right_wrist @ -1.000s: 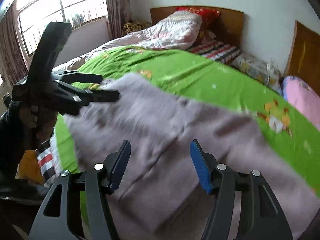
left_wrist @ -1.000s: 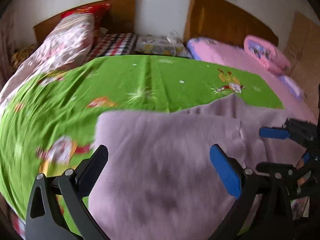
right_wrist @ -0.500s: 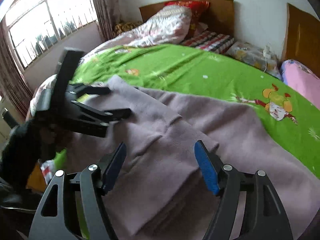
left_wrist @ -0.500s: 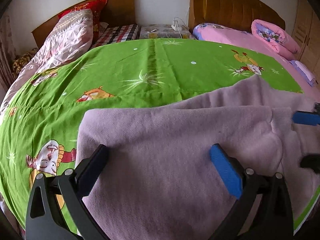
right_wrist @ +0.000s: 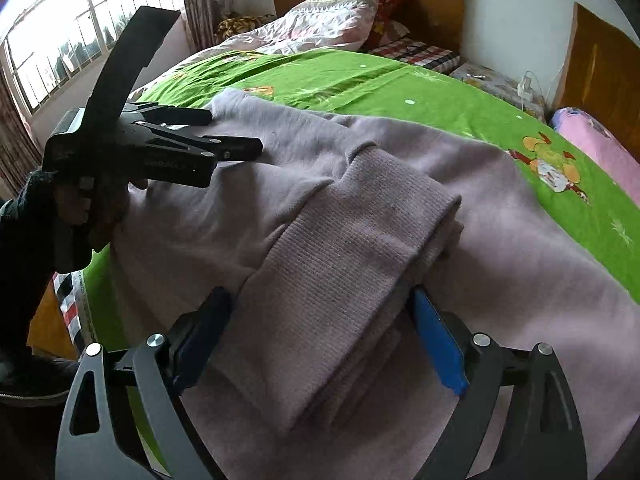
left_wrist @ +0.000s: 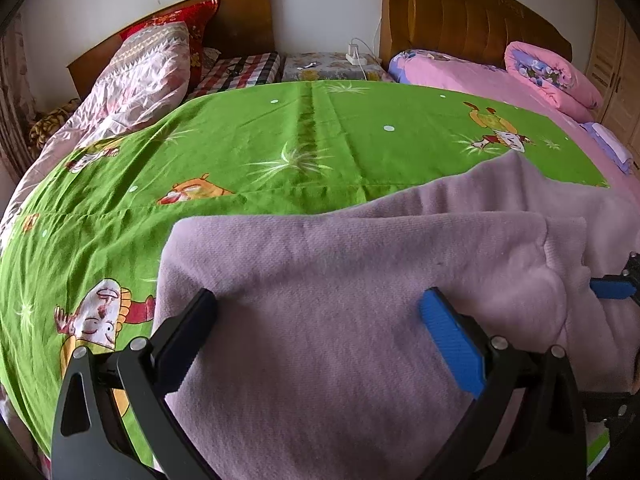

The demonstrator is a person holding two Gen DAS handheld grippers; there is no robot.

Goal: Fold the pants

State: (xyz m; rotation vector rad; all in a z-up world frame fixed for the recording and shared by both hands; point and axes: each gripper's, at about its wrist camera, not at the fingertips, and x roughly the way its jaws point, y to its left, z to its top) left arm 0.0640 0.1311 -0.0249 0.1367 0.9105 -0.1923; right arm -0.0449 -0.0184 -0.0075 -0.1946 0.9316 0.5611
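Note:
The lilac pants (left_wrist: 340,280) lie on the green cartoon bedsheet (left_wrist: 280,140), folded over on themselves, with the ribbed cuff end (right_wrist: 352,216) lying on top. My left gripper (left_wrist: 320,332) is open and empty just above the folded edge; it also shows in the right wrist view (right_wrist: 232,132), held by a hand. My right gripper (right_wrist: 320,328) is open, its fingers either side of the ribbed cuff without pinching it. A blue fingertip (left_wrist: 612,286) of it shows at the right edge of the left wrist view.
A rolled quilt (left_wrist: 144,76) and red pillow (left_wrist: 192,28) lie at the bed's head on the left. A second bed with pink bedding (left_wrist: 500,80) stands to the right. A window (right_wrist: 60,40) is on the left wall. The bed's near edge runs below the pants.
The pants have been laid down and come to rest on the sheet. Both grippers have lowered close to the cloth and stayed open; the right one now straddles the ribbed cuff.

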